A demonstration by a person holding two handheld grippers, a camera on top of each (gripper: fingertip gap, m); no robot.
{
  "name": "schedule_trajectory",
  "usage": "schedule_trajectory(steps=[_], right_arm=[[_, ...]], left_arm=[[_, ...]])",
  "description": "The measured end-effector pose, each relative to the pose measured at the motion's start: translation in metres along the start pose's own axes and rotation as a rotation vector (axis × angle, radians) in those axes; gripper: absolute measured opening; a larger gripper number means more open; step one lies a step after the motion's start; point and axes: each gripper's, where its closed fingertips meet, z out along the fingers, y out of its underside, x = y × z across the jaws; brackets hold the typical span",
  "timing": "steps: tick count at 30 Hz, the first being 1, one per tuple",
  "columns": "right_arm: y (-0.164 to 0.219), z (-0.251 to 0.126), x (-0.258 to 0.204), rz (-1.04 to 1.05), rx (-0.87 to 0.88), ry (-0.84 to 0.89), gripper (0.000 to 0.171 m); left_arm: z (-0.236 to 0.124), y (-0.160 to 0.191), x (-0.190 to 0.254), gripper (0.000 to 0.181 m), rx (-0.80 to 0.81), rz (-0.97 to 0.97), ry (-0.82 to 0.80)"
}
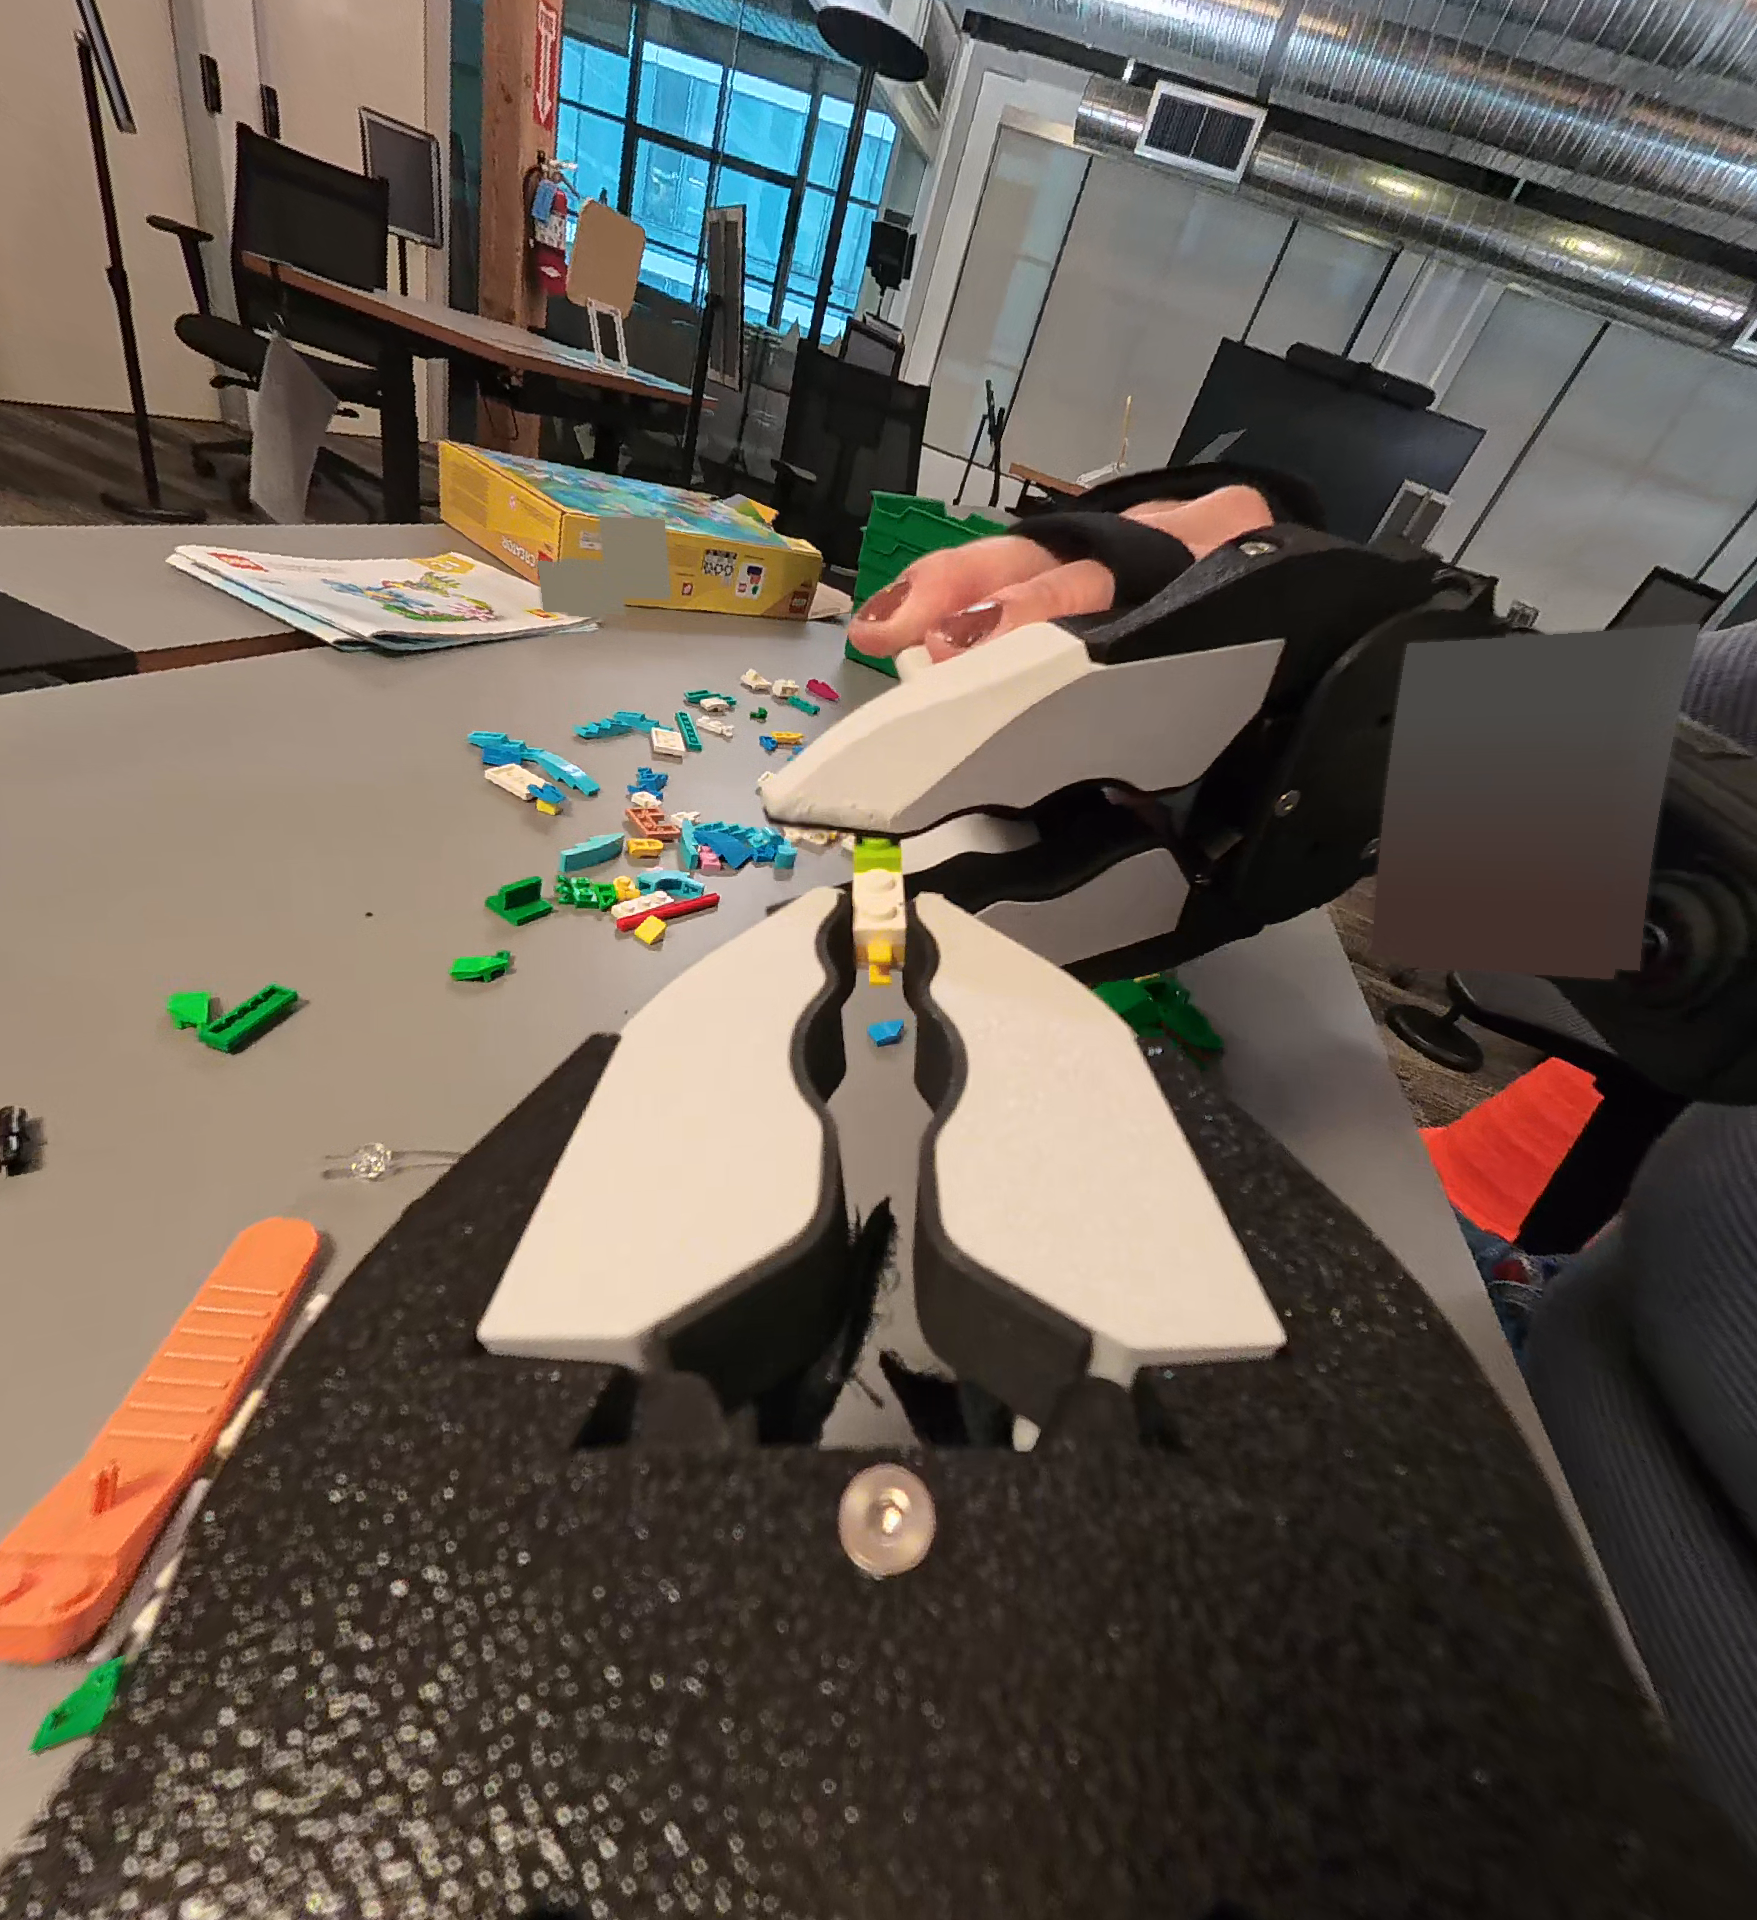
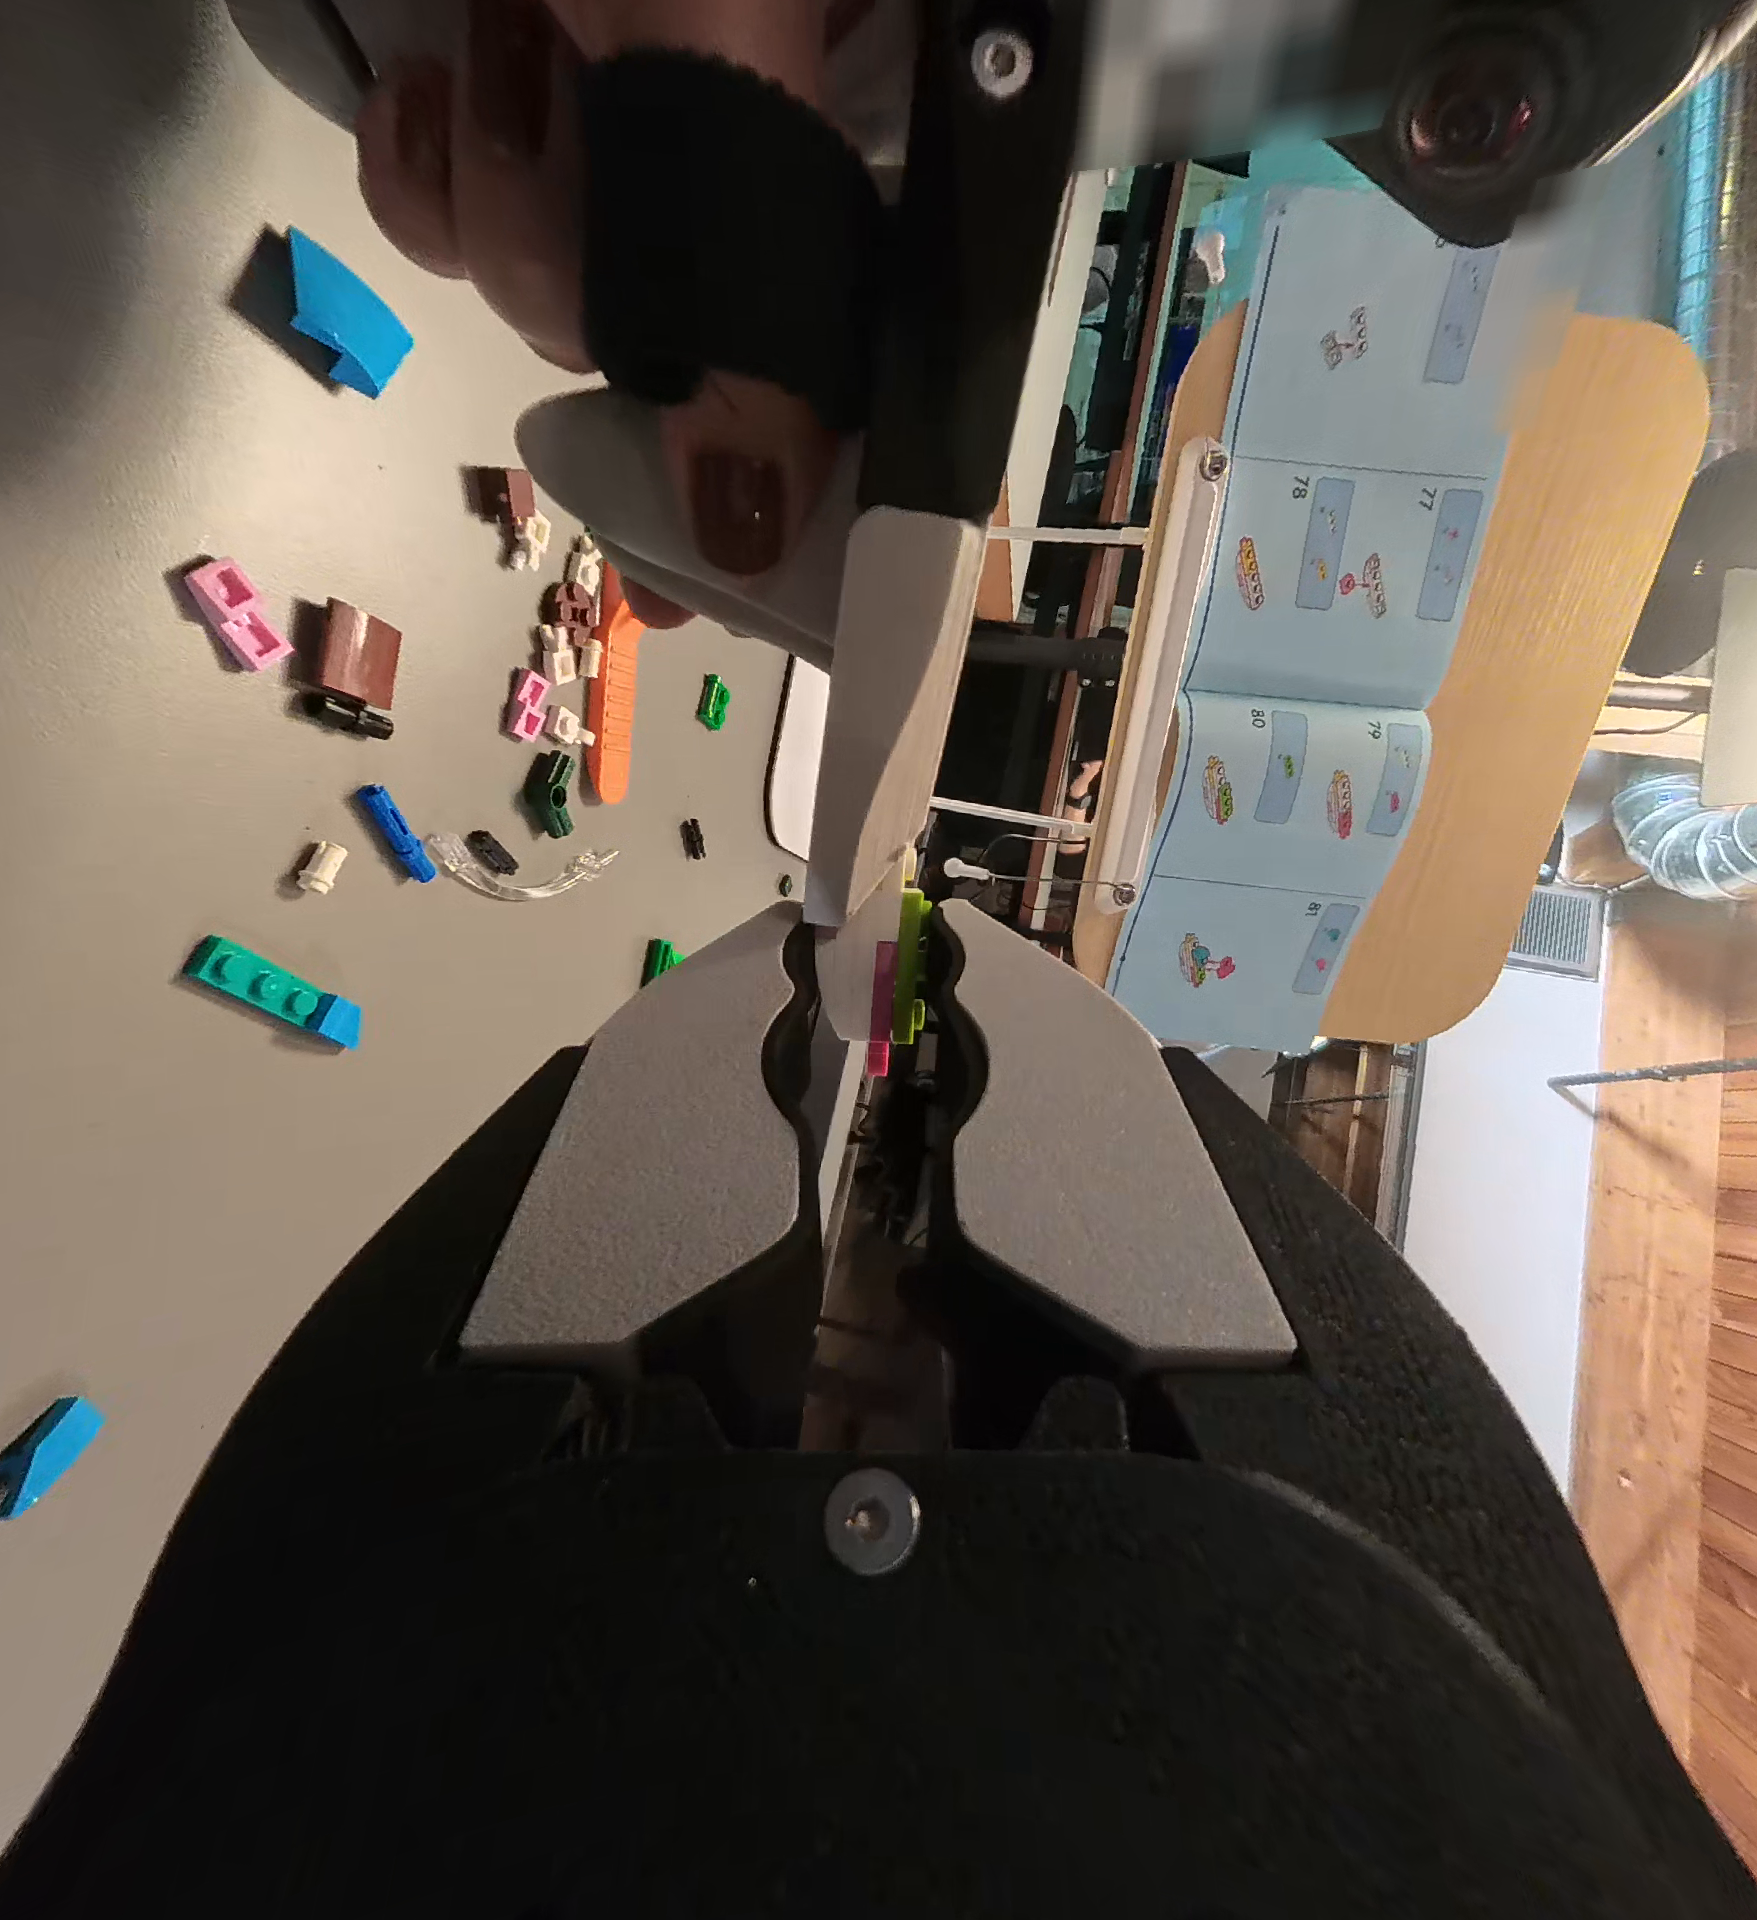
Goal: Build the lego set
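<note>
My left gripper (image 1: 874, 906) is shut on a small Lego assembly (image 1: 879, 920) of white and yellow pieces, held above the grey table (image 1: 178, 831). My right gripper (image 1: 832, 821) comes in from the right, its fingertips closed on a lime green piece (image 1: 876, 854) at the assembly's far end. In the right wrist view my right gripper (image 2: 863, 930) grips the lime green plate (image 2: 913, 951) with a pink piece (image 2: 882, 1003) against it. A left gripper finger (image 2: 895, 727) reaches in between the right gripper's tips. A hand is on each gripper.
Loose bricks (image 1: 645, 821) lie mid-table, green parts (image 1: 240, 1013) to the left, an orange brick separator (image 1: 147, 1423) near me. A yellow box (image 1: 625, 540) and booklets (image 1: 375, 597) lie at the back. An open instruction booklet (image 2: 1321, 675) stands on a holder. The table edge (image 1: 1373, 997) is at right. The grippers are tip to tip, or close to it.
</note>
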Motion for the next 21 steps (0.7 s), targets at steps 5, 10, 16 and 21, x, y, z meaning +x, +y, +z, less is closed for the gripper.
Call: schedule_trajectory(steps=[5,10,16,21], right_arm=[[0.000,-0.003,-0.002,0.010,0.020,0.007,0.018],[0.000,-0.005,-0.002,0.042,0.034,-0.015,0.019],[0.003,-0.008,-0.001,0.090,0.035,-0.027,0.030],[0.014,-0.016,0.002,0.200,0.052,-0.060,0.037]], left_arm=[[0.002,0.002,0.002,0.008,-0.011,0.006,0.010],[0.002,0.001,0.005,0.008,-0.005,0.002,0.025],[-0.003,-0.004,-0.001,0.008,0.036,-0.041,0.015],[-0.009,-0.007,-0.009,0.008,0.065,-0.102,0.011]])
